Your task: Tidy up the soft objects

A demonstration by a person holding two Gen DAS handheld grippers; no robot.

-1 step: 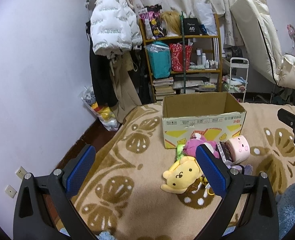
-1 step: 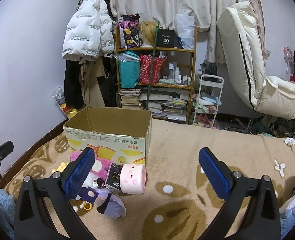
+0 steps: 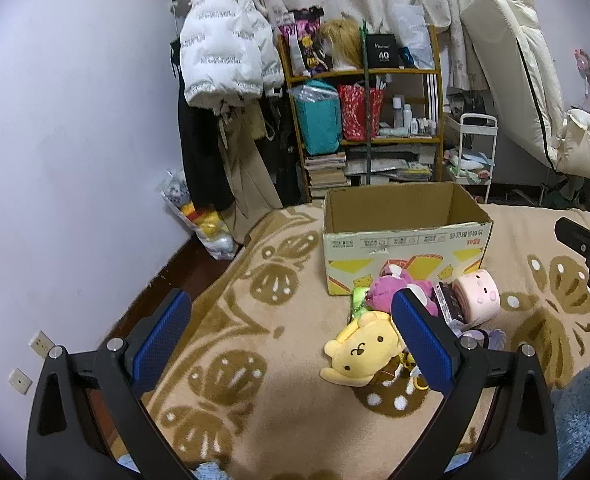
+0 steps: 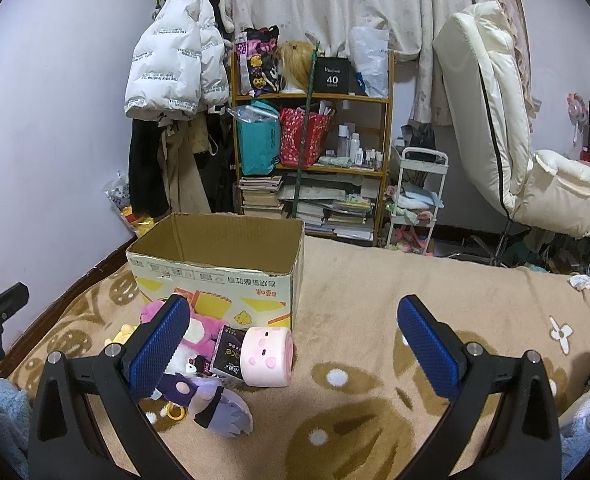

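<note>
An open, empty-looking cardboard box (image 3: 403,236) (image 4: 215,264) stands on the tan patterned blanket. In front of it lies a pile of soft toys: a yellow dog plush (image 3: 361,354), a magenta plush (image 3: 391,290) (image 4: 203,334), a pink cylinder plush with a face (image 3: 479,294) (image 4: 267,356), a purple-haired doll (image 4: 211,404) and a small dark box (image 4: 227,354). My left gripper (image 3: 291,340) is open and empty, held above the blanket left of the pile. My right gripper (image 4: 295,344) is open and empty, right of the pile.
A cluttered wooden shelf (image 4: 311,152) and hanging coats (image 4: 175,80) stand behind the bed. A white cart (image 4: 415,200) and a cream recliner (image 4: 507,120) are at the right. A bag of toys (image 3: 203,220) leans on the left wall. Blue fluffy fabric (image 3: 583,412) lies nearby.
</note>
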